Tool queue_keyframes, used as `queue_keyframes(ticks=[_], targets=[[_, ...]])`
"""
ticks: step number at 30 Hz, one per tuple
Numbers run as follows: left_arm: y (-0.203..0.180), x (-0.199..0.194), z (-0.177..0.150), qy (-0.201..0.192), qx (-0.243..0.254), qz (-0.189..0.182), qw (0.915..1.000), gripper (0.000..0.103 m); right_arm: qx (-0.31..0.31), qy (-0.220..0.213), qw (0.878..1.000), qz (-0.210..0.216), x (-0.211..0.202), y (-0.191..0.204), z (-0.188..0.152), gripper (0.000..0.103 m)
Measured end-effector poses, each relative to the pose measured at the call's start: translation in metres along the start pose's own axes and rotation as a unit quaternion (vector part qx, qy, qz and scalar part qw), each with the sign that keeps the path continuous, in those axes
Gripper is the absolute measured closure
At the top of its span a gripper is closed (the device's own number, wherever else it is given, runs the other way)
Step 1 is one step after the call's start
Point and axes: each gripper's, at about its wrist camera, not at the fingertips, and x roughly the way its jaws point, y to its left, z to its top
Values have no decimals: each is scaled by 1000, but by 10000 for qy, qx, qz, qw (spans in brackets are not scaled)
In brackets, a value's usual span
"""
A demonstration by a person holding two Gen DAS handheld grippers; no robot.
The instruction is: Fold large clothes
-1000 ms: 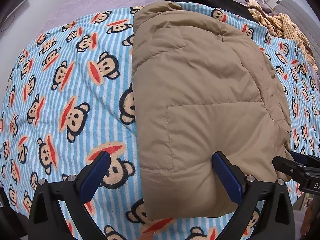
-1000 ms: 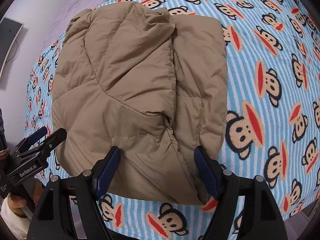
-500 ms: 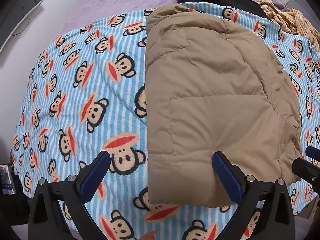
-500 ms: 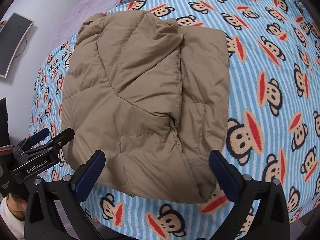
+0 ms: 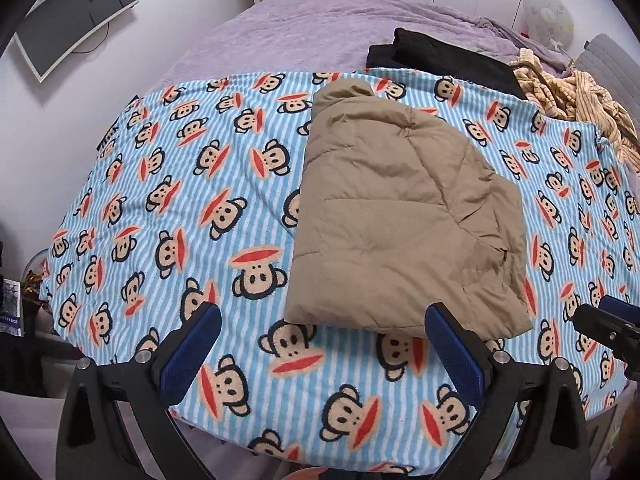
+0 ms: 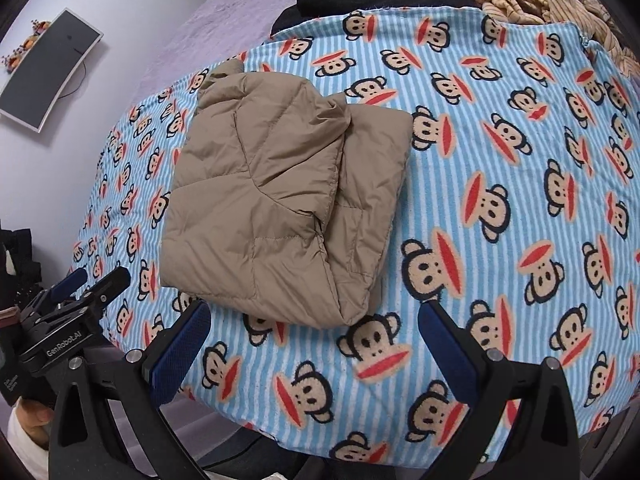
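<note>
A tan quilted jacket [image 5: 400,220] lies folded into a compact bundle on the blue striped monkey-print blanket [image 5: 180,200]. The same jacket [image 6: 280,200] shows in the right wrist view, its folded edges toward the right. My left gripper [image 5: 324,352] hovers open above the blanket's near edge, short of the jacket, with nothing between its blue pads. My right gripper [image 6: 316,344] is open too, wide and empty, just before the jacket's near corner. The left gripper [image 6: 80,284] also appears at the left edge of the right wrist view, held by a hand [image 6: 32,420].
Black clothes [image 5: 440,60] and a yellow striped garment [image 5: 568,96] are piled at the far right of the purple bedspread [image 5: 320,28]. A monitor [image 5: 76,12] hangs on the left wall. The bed's near edge [image 6: 248,428] drops off below the grippers.
Both grippers have risen and drawn back from the jacket, which now lies free. The right gripper's jaws spread wider. More of the blanket and room shows.
</note>
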Motion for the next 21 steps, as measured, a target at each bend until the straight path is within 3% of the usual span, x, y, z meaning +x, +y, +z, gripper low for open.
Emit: queue_keyframes(ticks=[8,12,21], targets=[[2,-36,16,-247,156,-102,9995,1,-267,-768,9953,-532,-53,21,3,0],[13,-45,30,-339,302,-48,9990,1,-41,-1130,9918,-601,-64,36,10,0],[31,-42,56,-363,467,-166,9981,1,305,-1310,9876,-810,-67,61,19,0]])
